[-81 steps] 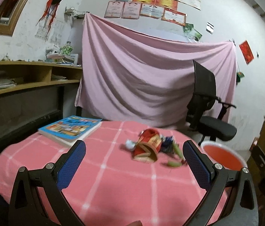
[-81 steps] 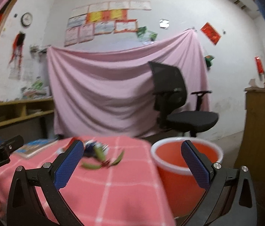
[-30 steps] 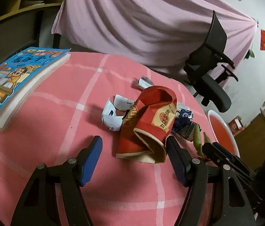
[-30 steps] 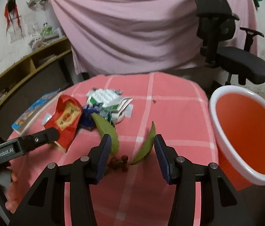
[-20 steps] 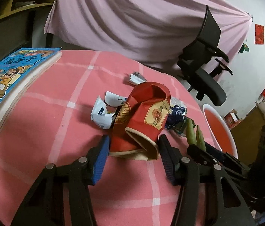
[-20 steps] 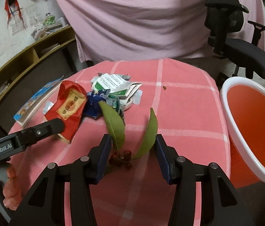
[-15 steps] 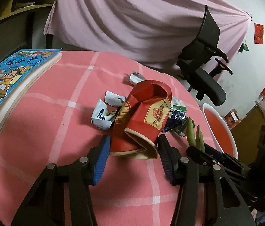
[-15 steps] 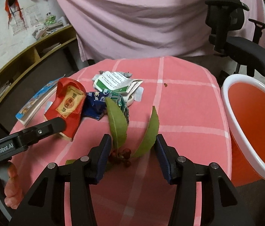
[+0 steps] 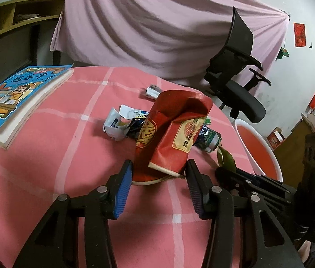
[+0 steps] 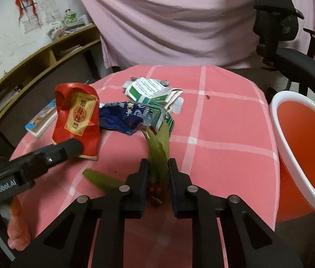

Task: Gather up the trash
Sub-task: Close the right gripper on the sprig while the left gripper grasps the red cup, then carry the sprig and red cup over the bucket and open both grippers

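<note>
Two pieces of trash are being taken at once on the counter. A crushed red carton is bracketed by the left gripper, whose jaws are still apart, with a gap at the right pad. It looks light and crumpled, so the flattened open end is probably the best hold. A leafy sprig is pinched near its stem by the right gripper; it seems limp and light. An orange bin waits just beside the counter.

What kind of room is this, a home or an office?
Probably a lived-in home room, perhaps a study: a table under a pink checked cloth, a children's book, a black office chair, a wooden shelf of papers, and a sheet draped over the back wall.
</note>
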The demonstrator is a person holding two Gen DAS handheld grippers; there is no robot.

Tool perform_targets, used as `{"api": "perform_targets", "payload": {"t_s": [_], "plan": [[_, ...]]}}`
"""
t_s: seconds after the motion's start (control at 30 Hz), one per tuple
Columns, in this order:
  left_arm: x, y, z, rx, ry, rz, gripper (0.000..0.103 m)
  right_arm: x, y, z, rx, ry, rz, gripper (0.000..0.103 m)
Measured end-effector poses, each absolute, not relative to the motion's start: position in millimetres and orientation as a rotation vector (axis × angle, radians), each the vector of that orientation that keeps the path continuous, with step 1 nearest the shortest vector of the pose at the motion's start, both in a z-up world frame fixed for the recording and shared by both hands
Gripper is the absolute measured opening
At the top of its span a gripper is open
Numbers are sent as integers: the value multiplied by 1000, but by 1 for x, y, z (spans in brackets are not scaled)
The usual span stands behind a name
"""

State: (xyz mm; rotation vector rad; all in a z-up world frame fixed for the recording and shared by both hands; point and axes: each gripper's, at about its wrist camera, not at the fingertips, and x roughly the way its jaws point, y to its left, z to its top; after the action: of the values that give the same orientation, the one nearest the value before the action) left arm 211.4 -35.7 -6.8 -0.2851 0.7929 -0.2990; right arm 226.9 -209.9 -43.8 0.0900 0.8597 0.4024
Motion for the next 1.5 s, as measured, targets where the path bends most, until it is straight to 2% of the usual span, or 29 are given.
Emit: {"api": "perform_targets", "payload": {"t_s": [0.43, 0.8, 1.0, 1.27, 1.5], "plan": [[192, -40, -3, -291, 722, -281, 40, 208, -217, -25, 116, 698, 411, 11], [170, -46, 16, -285, 542, -276, 40, 170, -251, 3, 215, 389, 369, 11], [179, -91, 40, -193, 466, -347, 40, 166, -294, 5, 362, 259, 229, 11], [223, -177, 43, -108, 532, -491, 40, 172, -354, -10, 485, 192, 2, 11], [277, -247, 17, -58, 712, -553, 41, 188, -397, -34, 541, 262, -152, 12]]}}
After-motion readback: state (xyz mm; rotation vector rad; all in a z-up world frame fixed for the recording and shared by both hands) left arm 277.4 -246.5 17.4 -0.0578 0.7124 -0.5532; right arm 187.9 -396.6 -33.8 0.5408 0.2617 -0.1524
